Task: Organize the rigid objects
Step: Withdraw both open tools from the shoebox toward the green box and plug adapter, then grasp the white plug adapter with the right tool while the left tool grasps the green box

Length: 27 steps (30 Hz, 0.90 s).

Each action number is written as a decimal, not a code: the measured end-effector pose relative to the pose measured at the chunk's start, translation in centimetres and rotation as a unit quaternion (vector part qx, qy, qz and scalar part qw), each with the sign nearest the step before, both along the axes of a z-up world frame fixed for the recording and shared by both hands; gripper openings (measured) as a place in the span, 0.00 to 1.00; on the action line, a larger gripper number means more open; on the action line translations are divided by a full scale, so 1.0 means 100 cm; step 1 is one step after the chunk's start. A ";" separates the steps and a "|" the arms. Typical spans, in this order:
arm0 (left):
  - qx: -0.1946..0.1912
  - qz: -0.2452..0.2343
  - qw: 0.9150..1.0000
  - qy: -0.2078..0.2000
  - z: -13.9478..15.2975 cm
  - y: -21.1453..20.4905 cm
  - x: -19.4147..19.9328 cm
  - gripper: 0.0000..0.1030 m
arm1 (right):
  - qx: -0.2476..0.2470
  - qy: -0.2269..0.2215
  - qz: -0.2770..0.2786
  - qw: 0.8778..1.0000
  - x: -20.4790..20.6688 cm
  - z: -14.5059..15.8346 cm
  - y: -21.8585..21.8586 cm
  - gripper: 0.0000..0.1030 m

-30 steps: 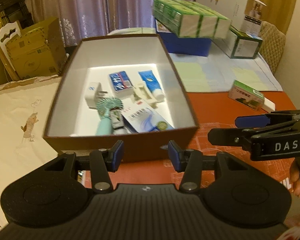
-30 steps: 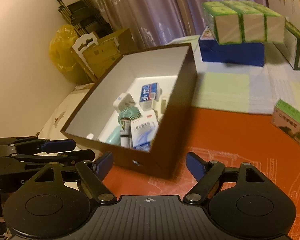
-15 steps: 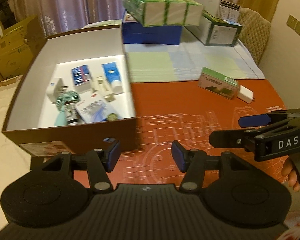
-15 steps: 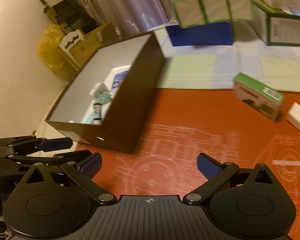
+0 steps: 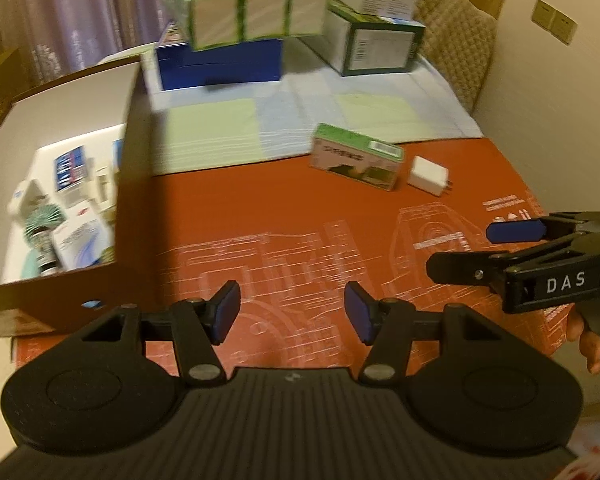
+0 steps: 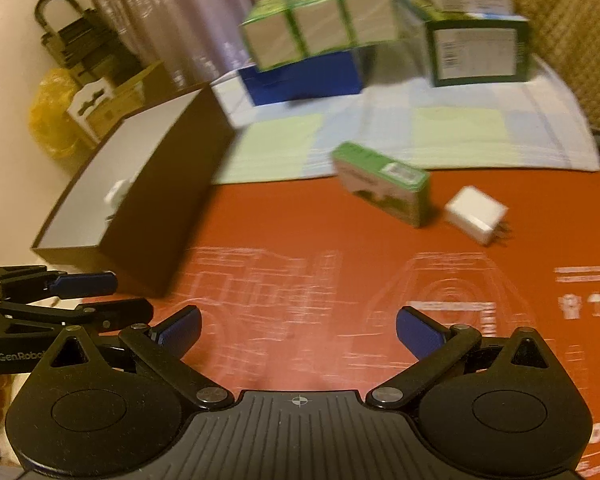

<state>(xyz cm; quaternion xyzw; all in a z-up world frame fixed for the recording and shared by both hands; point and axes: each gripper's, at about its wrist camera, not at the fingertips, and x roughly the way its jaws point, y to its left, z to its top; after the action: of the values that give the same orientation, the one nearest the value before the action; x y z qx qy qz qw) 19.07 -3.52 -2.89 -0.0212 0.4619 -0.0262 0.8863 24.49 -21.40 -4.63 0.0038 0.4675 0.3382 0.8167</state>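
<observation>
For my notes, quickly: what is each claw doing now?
Left claw: open, holding nothing.
Right claw: open wide, holding nothing.

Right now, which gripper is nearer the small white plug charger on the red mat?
Right. The right gripper faces the white charger ahead; the left gripper sits beside it, nearer the brown box.

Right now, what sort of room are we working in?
Probably a room in a home: curtains behind a table with an orange mat, a padded chair, and stacked cartons.
</observation>
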 end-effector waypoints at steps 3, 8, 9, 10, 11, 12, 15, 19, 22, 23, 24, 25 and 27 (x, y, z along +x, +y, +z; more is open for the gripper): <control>-0.007 -0.012 1.000 0.001 -0.005 -0.018 0.012 0.52 | -0.012 -0.006 -0.015 1.000 0.007 -0.003 -0.018 0.98; -0.009 -0.027 1.000 -0.001 -0.013 -0.046 0.032 0.52 | -0.023 -0.008 -0.031 0.999 0.020 -0.013 -0.045 0.98; -0.010 -0.029 1.000 -0.001 -0.015 -0.051 0.037 0.52 | -0.026 -0.009 -0.034 0.999 0.023 -0.015 -0.050 0.97; -0.010 -0.030 0.999 -0.002 -0.016 -0.055 0.041 0.52 | -0.028 -0.011 -0.035 0.999 0.026 -0.017 -0.055 0.97; -0.010 -0.032 0.999 -0.003 -0.018 -0.060 0.046 0.52 | -0.029 -0.014 -0.038 0.999 0.029 -0.018 -0.058 0.97; -0.010 -0.033 0.999 -0.003 -0.021 -0.065 0.051 0.52 | -0.029 -0.017 -0.042 0.999 0.031 -0.020 -0.062 0.97; -0.009 -0.034 0.999 -0.005 -0.030 -0.076 0.066 0.52 | -0.031 -0.022 -0.054 0.998 0.047 -0.025 -0.072 0.92; -0.007 -0.031 0.999 -0.004 -0.044 -0.088 0.088 0.52 | -0.033 -0.039 -0.056 0.997 0.069 -0.031 -0.080 0.82; -0.005 -0.030 1.000 -0.005 -0.053 -0.095 0.105 0.52 | -0.041 -0.052 -0.047 0.997 0.088 -0.039 -0.083 0.77; -0.006 -0.030 1.000 -0.007 -0.057 -0.098 0.110 0.52 | -0.042 -0.054 -0.043 0.997 0.094 -0.042 -0.084 0.75; -0.005 -0.029 1.000 -0.009 -0.060 -0.100 0.115 0.52 | -0.043 -0.056 -0.038 0.997 0.100 -0.045 -0.084 0.73; -0.003 -0.027 1.000 -0.008 -0.063 -0.102 0.120 0.52 | -0.044 -0.057 -0.032 0.997 0.105 -0.048 -0.085 0.71; -0.002 -0.026 1.000 -0.008 -0.070 -0.106 0.131 0.52 | -0.045 -0.061 -0.019 0.997 0.116 -0.054 -0.085 0.67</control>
<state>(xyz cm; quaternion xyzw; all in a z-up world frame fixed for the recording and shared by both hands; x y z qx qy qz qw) 32.20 -14.15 -9.90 -0.0106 0.4552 -0.0504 0.8889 36.05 -29.86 -10.07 -0.0446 0.4316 0.3010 0.8492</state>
